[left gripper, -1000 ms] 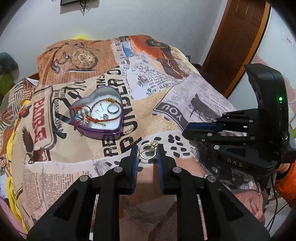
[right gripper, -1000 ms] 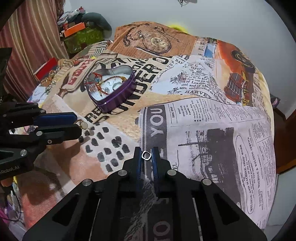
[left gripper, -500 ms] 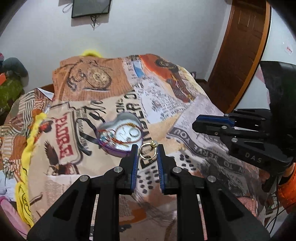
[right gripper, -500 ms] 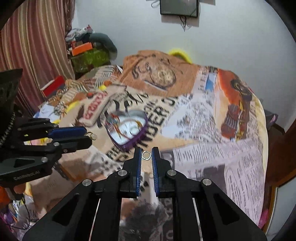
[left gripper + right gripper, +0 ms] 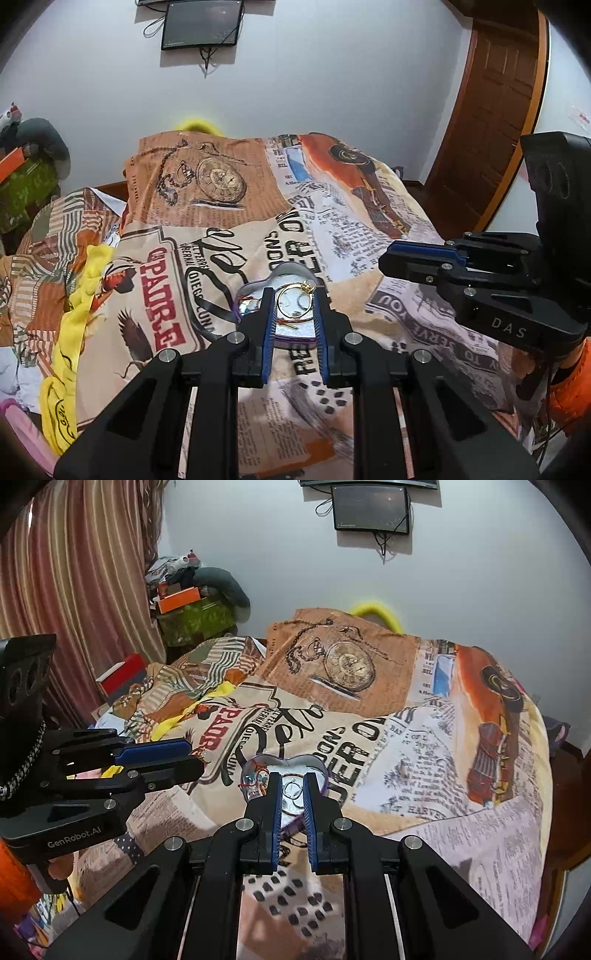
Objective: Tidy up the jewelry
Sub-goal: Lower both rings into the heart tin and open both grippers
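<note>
My left gripper (image 5: 294, 301) is shut on a gold ring (image 5: 294, 302), held above the bed in front of the purple heart-shaped tin (image 5: 291, 271). The tin holds a red cord bracelet and several small pieces. My right gripper (image 5: 292, 788) is shut on a small silver ring (image 5: 293, 788), held just in front of the same tin (image 5: 317, 766). The left gripper also shows in the right wrist view (image 5: 195, 753), left of the tin, and the right gripper shows in the left wrist view (image 5: 388, 258), right of it.
The bed is covered by a newspaper-print blanket (image 5: 229, 229). A yellow cloth (image 5: 74, 314) lies at its left edge. A wooden door (image 5: 491, 122) stands at the right, a wall screen (image 5: 201, 24) behind, striped curtains (image 5: 74, 572) and piled clutter (image 5: 192, 602) at the left.
Both grippers have lifted and tilted up, still holding their rings. The tin now lies straight behind each pair of fingertips and looks farther off.
</note>
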Motion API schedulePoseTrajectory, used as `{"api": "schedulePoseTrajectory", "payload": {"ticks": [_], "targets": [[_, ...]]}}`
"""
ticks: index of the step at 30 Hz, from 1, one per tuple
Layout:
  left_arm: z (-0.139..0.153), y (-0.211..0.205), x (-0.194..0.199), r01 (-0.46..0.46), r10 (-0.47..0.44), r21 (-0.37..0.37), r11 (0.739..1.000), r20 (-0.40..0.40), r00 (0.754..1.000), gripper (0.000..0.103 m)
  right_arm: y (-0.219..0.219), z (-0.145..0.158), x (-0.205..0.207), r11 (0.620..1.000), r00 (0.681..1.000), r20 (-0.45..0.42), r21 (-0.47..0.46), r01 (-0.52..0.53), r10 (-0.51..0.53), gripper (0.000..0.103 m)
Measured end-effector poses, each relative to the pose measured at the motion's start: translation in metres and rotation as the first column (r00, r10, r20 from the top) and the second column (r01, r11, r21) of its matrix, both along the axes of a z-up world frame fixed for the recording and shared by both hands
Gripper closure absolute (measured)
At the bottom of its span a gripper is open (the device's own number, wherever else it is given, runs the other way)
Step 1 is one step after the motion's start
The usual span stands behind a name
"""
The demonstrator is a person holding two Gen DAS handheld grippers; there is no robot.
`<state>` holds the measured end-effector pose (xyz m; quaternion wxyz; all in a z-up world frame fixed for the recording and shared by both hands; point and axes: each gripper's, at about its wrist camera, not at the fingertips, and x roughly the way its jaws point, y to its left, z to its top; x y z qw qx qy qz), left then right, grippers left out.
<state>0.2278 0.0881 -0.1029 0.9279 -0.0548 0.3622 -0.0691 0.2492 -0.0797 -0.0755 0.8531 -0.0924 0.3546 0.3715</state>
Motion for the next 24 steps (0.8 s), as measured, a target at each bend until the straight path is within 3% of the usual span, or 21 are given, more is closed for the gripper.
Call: {"api": "schedulePoseTrajectory", "payload": {"ticks": [13,24], "targets": [[-0.053,0.014,0.033,0.001,-0.005,-0.035,0.999,-0.104,0.995,0.085,0.031,-0.042,0.033,0.999,0.990,-0.136,-0.044,-0.029,0.023,0.093],[-0.069,0.010,0.060,0.039,-0.039,-0.006,0.999,-0.134,0.990,0.085,0.045,-0.060,0.065,0.998,0.972,-0.237,-0.059,-0.022,0.007,0.093]]}}
